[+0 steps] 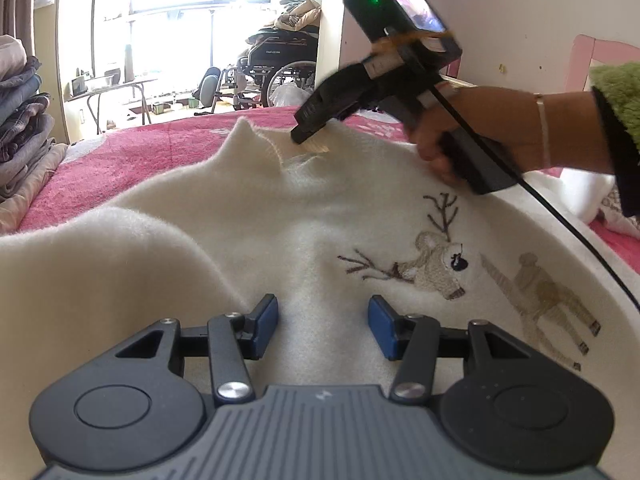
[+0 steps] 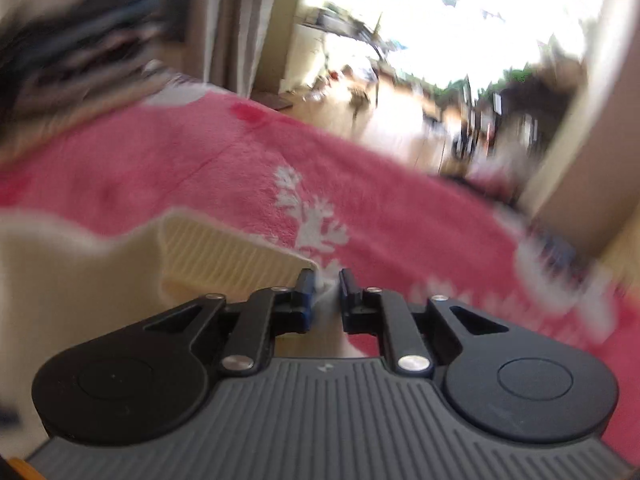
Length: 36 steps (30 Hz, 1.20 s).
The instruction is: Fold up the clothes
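On the pink bedspread (image 1: 132,168) lies the cream sweater (image 1: 224,240), spread front-up, embroidered deer (image 1: 436,264) showing. Its long axis runs away from the left camera toward the far edge, where a corner of fabric peaks upward.

Left gripper (image 1: 323,326): jaws spread wide, nothing between them, hovering low over the sweater body just left of the deer. Cloth lies directly under and ahead of the fingers.

Right gripper (image 1: 310,142): seen from the left view, held in a hand (image 1: 460,128), tips at the far raised part of the sweater with pale fabric bunched at them. In its own view the right gripper (image 2: 326,280) has jaws nearly together with a whitish bit of cloth between the pads; looks like it is pinching the sweater edge beside the ribbed band (image 2: 224,256). Heavy motion blur there, so the grip is a judgement.

Right hand is at the far edge; left is nearer the middle and free.

Left view gives the whole layout, deer, folded pile (image 1: 20,128) at left. Right view alone shows the ribbed band and jaw gap close up; the white floral print (image 2: 312,216) on the bedspread lies just beyond.

How far along folding is: cannot tell.
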### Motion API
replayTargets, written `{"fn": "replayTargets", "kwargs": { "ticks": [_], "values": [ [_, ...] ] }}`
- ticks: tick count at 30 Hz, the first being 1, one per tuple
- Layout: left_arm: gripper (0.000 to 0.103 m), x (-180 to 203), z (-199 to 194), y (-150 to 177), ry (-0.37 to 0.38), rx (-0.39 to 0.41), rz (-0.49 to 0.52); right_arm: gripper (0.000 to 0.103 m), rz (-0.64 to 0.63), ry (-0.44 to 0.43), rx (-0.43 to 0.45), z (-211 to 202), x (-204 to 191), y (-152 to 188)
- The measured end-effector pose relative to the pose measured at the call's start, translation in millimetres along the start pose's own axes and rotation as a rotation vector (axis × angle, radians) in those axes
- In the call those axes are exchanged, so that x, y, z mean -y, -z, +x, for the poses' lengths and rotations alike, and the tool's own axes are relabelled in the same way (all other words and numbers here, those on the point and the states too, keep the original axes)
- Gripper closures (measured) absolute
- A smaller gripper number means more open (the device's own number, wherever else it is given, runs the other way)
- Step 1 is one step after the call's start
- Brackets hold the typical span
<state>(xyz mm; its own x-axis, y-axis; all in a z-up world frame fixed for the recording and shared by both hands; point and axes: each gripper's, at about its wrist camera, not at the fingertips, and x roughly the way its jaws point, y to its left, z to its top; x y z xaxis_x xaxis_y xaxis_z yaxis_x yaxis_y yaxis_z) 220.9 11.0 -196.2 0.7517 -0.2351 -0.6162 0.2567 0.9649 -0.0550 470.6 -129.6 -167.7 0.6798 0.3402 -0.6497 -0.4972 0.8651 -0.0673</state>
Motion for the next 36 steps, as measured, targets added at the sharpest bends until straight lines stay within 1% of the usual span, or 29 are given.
{"fn": "replayTargets", "kwargs": {
  "ticks": [1,2,4,5,6,7,9,10,13,15,16,18,20,21,23,26,28,29,30,31,32,34,35,36],
  "values": [
    [0.051,-0.2,-0.1,0.0,0.0,0.0,0.0,0.078,0.116,-0.028,-0.008,3.3,12.6,-1.0],
    [0.051,-0.7,-0.3,-0.1,0.001,0.0,0.0,0.068,0.241,-0.056,0.006,0.8,27.6,-0.3],
    [0.051,-1.4,-0.3,-0.7,0.002,0.001,-0.001,0.068,0.466,-0.119,0.081,-14.1,57.0,4.7],
    [0.051,-2.1,-0.4,-0.8,0.004,0.001,-0.003,0.067,0.548,-0.141,0.13,-26.5,70.3,7.0],
    [0.051,-3.1,-0.6,-0.7,0.006,0.001,-0.005,0.067,0.616,-0.162,0.171,-39.2,82.4,9.1],
    [0.051,-3.4,-0.8,-1.1,0.007,0.001,-0.007,0.067,0.634,-0.18,0.186,-52.4,89.1,10.8],
    [0.051,-1.5,-1.3,-3.8,0.006,-0.001,-0.01,0.067,0.59,-0.218,0.176,-79.1,92.6,13.5],
    [0.051,-1.2,-2.1,-5.5,0.004,-0.003,-0.015,0.067,0.547,-0.233,0.163,-92.8,90.3,15.8],
    [0.051,-3.6,-8.0,-13.9,0.004,0.0,-0.047,0.068,0.355,-0.234,0.09,-122.8,65.6,31.1],
    [0.051,-1.9,-8.9,-24.6,0.009,0.017,-0.036,0.068,0.254,-0.206,0.061,-136.1,51.3,44.9],
    [0.051,-0.4,-7.8,-31.0,0.009,0.022,-0.028,0.069,0.228,-0.183,0.051,-139.6,48.8,51.3],
    [0.051,3.0,0.8,-44.1,0.009,0.0,-0.012,0.069,0.182,-0.133,0.033,-146.5,47.1,63.9],
    [0.051,5.7,13.9,-55.6,0.02,-0.037,-0.006,0.069,0.181,-0.064,0.02,-154.9,61.3,77.2],
    [0.051,6.9,21.1,-59.9,0.019,-0.054,0.001,0.069,0.223,-0.046,0.018,-161.9,72.8,85.3],
    [0.052,9.3,35.2,-64.3,-0.007,-0.071,0.035,0.068,0.307,-0.01,0.014,-176.0,95.7,101.7],
    [0.052,7.3,54.1,-67.8,-0.066,-0.097,0.057,0.068,0.433,0.044,0.007,-197.0,130.0,126.1],
    [0.052,1.4,61.6,-70.4,-0.101,-0.106,0.039,0.066,0.517,0.08,0.002,-211.1,153.0,142.4],
    [0.052,-2.1,63.3,-72.5,-0.111,-0.107,0.021,0.062,0.559,0.099,0.0,-218.1,164.4,150.6],
    [0.052,-5.3,64.4,-74.5,-0.119,-0.105,0.002,0.06,0.621,0.111,0.006,-226.3,174.6,161.1],
    [0.053,-8.2,65.4,-76.0,-0.127,-0.105,-0.017,0.055,0.713,0.116,0.023,-236.5,182.9,175.1],
    [0.053,-10.6,66.1,-76.7,-0.136,-0.105,-0.035,0.048,0.805,0.12,0.041,-246.6,191.2,189.1],
    [0.053,-14.3,67.6,-77.6,-0.156,-0.103,-0.059,0.04,1.016,0.127,0.05,-260.1,206.4,224.1],
    [0.052,-15.4,68.2,-77.6,-0.167,-0.102,-0.065,0.039,1.111,0.125,0.05,-262.7,212.7,241.8],
    [0.052,-15.9,68.9,-78.1,-0.18,-0.101,-0.07,0.039,1.18,0.115,0.051,-261.3,217.4,257.4]
  ]
}}
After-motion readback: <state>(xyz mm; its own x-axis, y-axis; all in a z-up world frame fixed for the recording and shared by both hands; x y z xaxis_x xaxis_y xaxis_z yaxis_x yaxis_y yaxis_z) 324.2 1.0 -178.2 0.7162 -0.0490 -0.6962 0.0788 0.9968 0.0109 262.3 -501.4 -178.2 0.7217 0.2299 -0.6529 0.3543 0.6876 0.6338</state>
